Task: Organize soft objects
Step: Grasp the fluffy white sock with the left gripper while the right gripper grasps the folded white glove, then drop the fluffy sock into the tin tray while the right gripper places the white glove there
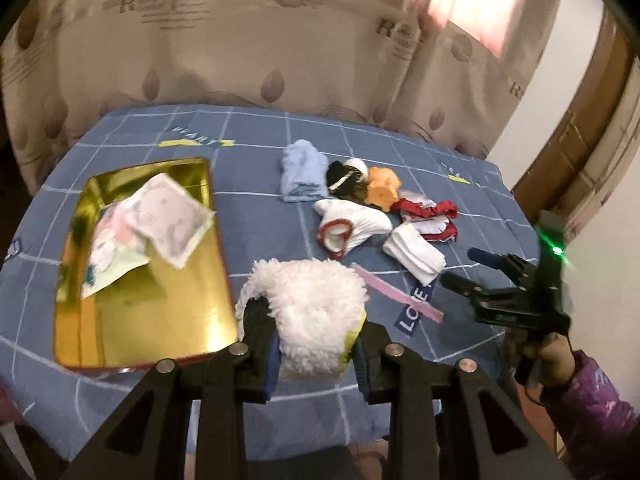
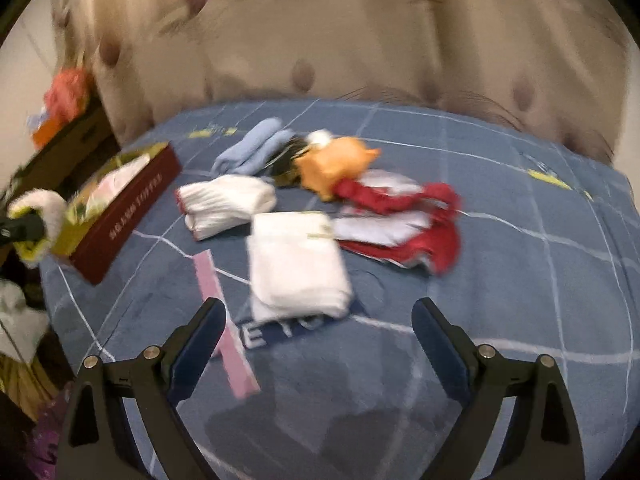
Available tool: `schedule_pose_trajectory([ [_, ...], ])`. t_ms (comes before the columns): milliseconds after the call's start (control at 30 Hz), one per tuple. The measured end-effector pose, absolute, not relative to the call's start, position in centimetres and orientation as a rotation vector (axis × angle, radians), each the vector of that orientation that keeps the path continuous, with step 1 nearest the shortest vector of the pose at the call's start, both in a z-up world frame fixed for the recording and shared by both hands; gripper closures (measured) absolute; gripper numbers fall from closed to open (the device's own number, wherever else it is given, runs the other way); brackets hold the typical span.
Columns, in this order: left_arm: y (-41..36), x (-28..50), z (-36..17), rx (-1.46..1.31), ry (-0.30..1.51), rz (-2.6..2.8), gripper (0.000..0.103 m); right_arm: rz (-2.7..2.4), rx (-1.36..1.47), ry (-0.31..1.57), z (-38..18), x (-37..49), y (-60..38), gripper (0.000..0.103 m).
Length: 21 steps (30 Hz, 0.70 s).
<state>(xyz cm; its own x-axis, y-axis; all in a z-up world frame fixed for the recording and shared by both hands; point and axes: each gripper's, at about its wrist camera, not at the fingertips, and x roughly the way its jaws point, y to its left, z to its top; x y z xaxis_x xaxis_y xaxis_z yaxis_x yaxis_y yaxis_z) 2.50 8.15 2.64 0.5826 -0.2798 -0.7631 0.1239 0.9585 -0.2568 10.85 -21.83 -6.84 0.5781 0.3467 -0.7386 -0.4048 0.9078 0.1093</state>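
Fluffy white cloth carried toward the tin

Left claw (image 1: 316,344) grips the fluffy white cloth (image 1: 312,312), light and squashy, just beside the gold tin (image 1: 160,336); right claw (image 2: 320,344) hangs released over the bed's folded white towel (image 2: 296,264), best pinched mid-fold.

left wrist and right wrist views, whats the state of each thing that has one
left hand-held gripper: shut on the fluffy white item
right hand-held gripper: open, holding nothing
gold tin: lidless, two printed cloths inside
white folded cloth: folded, flat on the bed
blue socks: rolled
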Motion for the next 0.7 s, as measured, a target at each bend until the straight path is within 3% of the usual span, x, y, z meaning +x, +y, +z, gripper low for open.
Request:
schedule_pose_trajectory([
  [233,12.1,0.8,3.7,-0.216,0.901,-0.166,0.073,0.452,-0.13,0.966,-8.7,15.4,-18.1,0.011],
  [267,12.6,0.8,3.8,-0.217,0.902,-0.156,0.073,0.446,-0.134,0.98,-9.0,15.7,-18.0,0.016],
  [333,13.5,0.7,3.9,-0.211,0.903,-0.135,0.073,0.444,-0.142,1.015,-9.7,16.6,-17.6,0.037],
  [433,14.8,0.6,3.9,-0.197,0.9,-0.103,0.073,0.432,-0.188,1.048,-10.2,17.1,-17.0,0.053],
  [500,15.6,0.7,3.7,-0.198,0.906,-0.075,0.073,0.424,-0.21,1.051,-10.0,17.1,-16.7,0.081],
  [700,17.4,1.5,2.7,-0.219,0.922,-0.08,0.073,0.403,-0.183,0.982,-8.5,15.0,-17.0,0.082],
])
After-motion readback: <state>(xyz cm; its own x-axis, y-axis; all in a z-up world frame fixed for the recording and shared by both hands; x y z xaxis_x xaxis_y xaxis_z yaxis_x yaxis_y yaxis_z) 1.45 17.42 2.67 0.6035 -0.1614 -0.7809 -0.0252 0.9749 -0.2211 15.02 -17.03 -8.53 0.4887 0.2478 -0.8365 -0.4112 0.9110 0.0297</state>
